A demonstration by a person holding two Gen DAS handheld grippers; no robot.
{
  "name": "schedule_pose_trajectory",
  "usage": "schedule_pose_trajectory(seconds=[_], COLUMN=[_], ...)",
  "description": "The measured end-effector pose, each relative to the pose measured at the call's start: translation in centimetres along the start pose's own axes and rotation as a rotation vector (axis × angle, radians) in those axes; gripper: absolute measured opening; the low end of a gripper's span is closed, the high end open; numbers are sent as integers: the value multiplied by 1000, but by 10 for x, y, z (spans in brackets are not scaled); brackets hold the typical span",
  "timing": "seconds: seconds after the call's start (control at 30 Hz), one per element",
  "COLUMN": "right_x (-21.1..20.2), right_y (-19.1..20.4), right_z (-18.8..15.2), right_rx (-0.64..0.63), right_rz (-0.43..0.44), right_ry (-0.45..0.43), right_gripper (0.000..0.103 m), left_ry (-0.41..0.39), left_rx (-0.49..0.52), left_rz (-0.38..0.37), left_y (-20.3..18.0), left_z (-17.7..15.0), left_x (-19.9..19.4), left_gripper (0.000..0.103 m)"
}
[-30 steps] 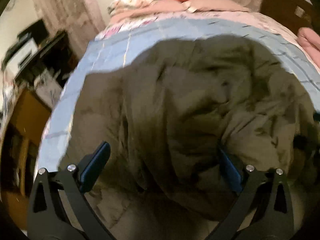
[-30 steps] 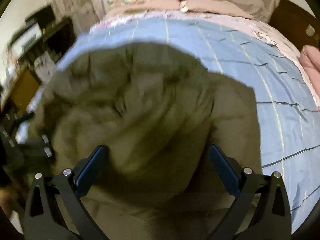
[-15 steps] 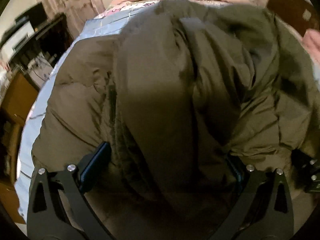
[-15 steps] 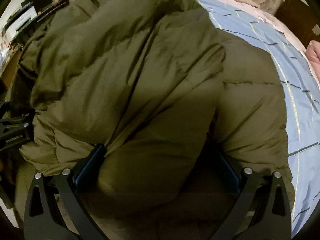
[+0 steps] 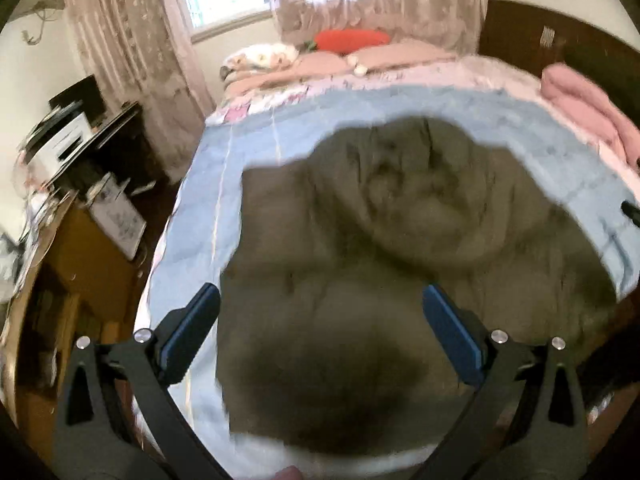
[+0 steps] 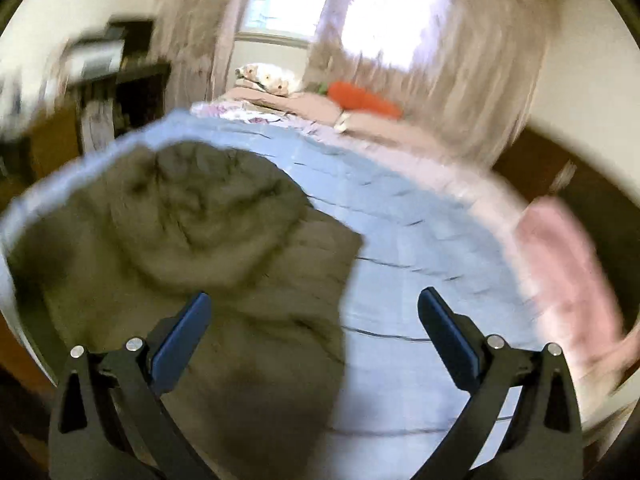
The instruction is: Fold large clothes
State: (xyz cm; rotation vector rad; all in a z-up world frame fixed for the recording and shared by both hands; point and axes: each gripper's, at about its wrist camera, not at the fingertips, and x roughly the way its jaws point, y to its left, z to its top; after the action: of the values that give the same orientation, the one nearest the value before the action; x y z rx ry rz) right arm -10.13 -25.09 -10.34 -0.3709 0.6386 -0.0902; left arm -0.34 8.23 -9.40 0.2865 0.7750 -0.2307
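we saw no writing we could read. the bed [image 5: 208, 184] in its blue quilt carried the olive padded coat [image 5: 360, 264], bunched near its foot. a pink blanket [image 6: 560, 272] lay right; an orange cushion [image 6: 364, 100] far off. our left gripper [image 5: 320, 328] and right gripper [image 6: 316, 328] hung above, jaws wide apart, holding nothing.

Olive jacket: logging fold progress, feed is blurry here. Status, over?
Left gripper open, empty, above the olive jacket. Right gripper open, empty, over its right edge. Jacket lies bunched on the blue bedspread. Nothing in the way.
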Motion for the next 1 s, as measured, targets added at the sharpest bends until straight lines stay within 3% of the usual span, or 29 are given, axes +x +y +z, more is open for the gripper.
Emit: schedule_pose_trajectory(seconds=[0.1,0.17,0.23,0.3,0.37,0.43,0.47,0.5,0.63,0.77,1.0], right_x=[-2,-7,-4,3,9,22,28,32,40,67,78], right_y=[8,19,23,10,-5,-32,-44,-52,-62,-66,-69], right_z=[-28,-45,-54,-66,-87,-114,-126,-137,-156,-179,-179], right_rx=[-51,-33,17,205,448,767,894,993,1147,1347,1372], right_rz=[14,57,116,206,293,370,397,428,490,607,620], right_ry=[58,114,169,253,329,421,451,460,454,477,461], right_gripper=[102,102,102,102,102,102,102,102,102,102,102], left_ry=[68,113,179,268,372,412,402,381,283,303,307], left_rx=[24,74,21,-129,-425,-684,-809,-854,-985,-1161,-1298], left_rz=[22,83,82,-6,-177,-284,-315,-320,-341,-400,-359], left_y=[-11,-19,-11,9,44,73,87,93,105,114,133], left_z=[-39,-62,-79,-95,-115,-136,-146,-149,-151,-162,-181], left_x=[-6,-4,2,8,19,24,23,20,8,32,73], left_gripper=[101,101,101,101,101,101,101,101,101,101,101])
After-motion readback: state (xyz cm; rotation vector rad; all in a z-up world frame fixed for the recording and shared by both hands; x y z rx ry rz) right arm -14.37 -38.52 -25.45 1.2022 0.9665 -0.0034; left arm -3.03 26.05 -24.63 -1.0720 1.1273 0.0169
